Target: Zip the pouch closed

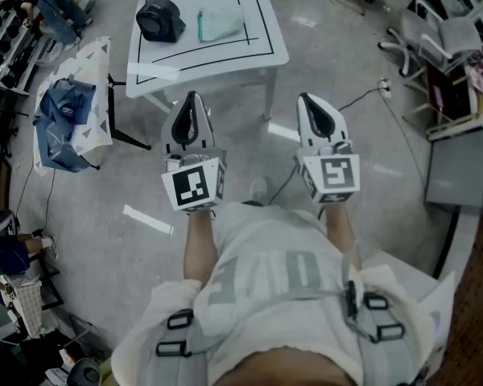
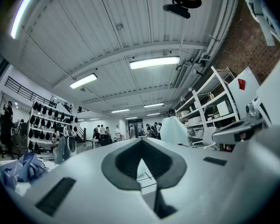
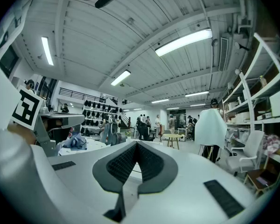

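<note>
**Both grippers shut, holding nothing**

At mid-frame in the head view, the left gripper (image 1: 191, 100) and right gripper (image 1: 307, 101) point level, side by side and apart. Each has its jaws pressed together. The forearms (image 1: 195, 248) run back toward the lower frame.

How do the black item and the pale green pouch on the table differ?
Colour: the black item is dark, the pale green pouch light. Shape: the black item looks rounded and bulky, the pouch flat and rectangular. Place: the black item lies left of the pouch. Both sit on the white table.
</note>
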`<action>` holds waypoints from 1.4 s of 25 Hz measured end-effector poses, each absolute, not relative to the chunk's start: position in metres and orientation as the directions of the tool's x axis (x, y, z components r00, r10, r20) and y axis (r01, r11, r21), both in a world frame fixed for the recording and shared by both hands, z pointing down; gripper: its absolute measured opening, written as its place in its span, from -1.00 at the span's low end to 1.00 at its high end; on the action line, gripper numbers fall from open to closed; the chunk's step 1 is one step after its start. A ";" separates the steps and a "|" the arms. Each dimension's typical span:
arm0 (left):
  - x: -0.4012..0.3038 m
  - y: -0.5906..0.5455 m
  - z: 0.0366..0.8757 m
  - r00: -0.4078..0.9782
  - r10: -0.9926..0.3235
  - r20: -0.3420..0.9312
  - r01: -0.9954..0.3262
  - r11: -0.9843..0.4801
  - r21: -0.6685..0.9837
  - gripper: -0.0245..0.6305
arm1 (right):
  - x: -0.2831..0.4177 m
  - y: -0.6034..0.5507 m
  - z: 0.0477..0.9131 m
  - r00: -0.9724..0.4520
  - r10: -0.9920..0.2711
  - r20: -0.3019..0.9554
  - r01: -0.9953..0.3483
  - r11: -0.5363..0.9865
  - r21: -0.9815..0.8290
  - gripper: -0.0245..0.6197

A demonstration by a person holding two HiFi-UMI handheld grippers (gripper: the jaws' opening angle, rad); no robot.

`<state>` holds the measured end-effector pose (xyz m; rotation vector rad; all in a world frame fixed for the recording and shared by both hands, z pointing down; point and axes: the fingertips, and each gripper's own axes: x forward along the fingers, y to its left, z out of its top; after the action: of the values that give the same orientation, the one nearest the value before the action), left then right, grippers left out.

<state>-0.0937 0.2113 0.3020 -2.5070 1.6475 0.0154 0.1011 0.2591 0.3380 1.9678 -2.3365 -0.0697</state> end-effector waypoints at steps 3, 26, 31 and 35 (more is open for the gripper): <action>-0.092 0.208 0.306 0.405 -0.912 -0.072 -0.911 -0.395 -0.117 -0.91 | 0.098 0.257 0.344 -0.175 -0.983 0.061 -0.979 0.181 0.096 -0.90; -0.163 0.114 0.340 0.361 -0.931 -0.051 -0.932 -0.360 -0.035 -0.90 | 0.055 0.163 0.358 -0.143 -0.983 0.114 -0.987 0.151 0.060 -0.90; -0.158 0.094 0.338 0.355 -0.933 -0.052 -0.935 -0.356 -0.004 -0.90 | 0.053 0.136 0.359 -0.154 -0.979 0.137 -0.984 0.164 0.066 -0.90; -0.154 0.068 0.337 0.347 -0.937 -0.047 -0.938 -0.347 -0.005 -0.90 | 0.051 0.102 0.365 -0.165 -0.976 0.145 -0.983 0.174 0.052 -0.90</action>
<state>-0.1536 0.0682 0.3369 -2.5524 1.7772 0.0564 0.0514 0.1025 0.3654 1.9287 -2.2921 0.0803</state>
